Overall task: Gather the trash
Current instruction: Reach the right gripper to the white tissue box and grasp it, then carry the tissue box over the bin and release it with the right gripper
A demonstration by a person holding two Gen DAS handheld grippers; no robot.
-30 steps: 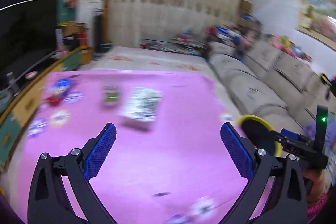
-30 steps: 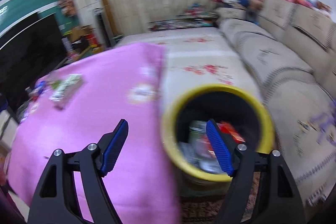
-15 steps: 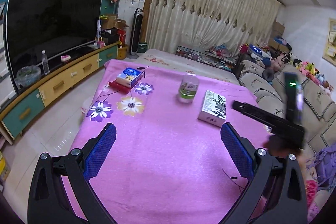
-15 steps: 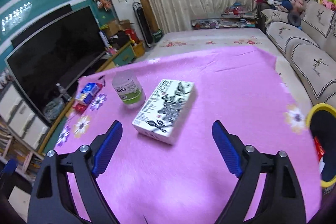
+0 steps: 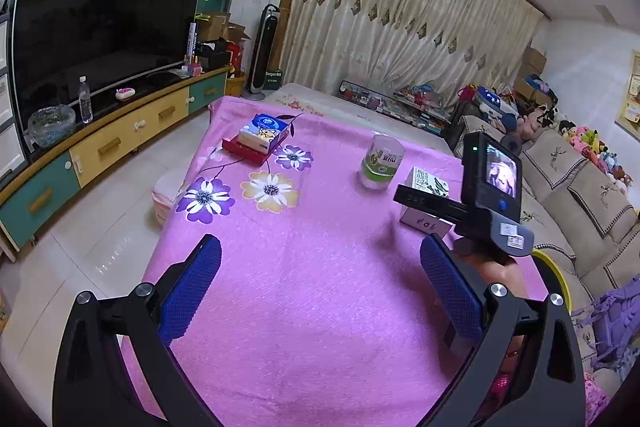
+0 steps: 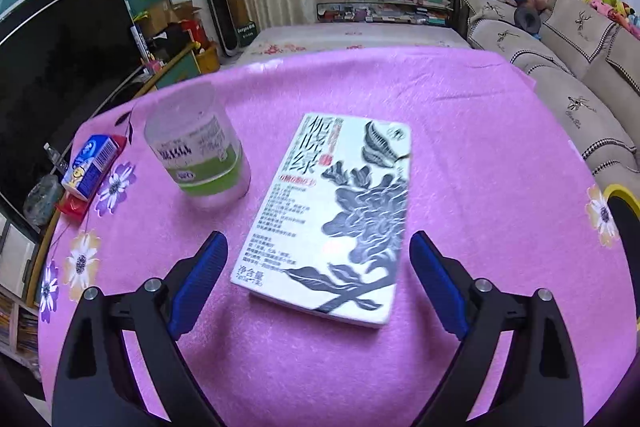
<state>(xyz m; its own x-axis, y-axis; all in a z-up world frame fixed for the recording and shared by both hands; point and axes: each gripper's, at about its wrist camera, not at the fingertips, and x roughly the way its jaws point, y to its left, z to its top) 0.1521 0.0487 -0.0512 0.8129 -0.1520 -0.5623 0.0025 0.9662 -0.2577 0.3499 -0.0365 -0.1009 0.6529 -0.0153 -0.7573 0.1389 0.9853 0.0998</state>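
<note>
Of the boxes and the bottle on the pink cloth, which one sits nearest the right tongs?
The flat white box with the black flower print. It lies just ahead of the opening right tongs, untouched; the clear bottle and blue tissue pack sit farther left.

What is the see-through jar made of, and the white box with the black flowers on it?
The jar looks like clear plastic, faintly frosted: you can see through its wall, and a printed green and white label wraps around it. It might be glass; the picture is blurry. The white box looks like thin cardboard with a smooth, slightly shiny printed face and crisp folded edges.
</note>
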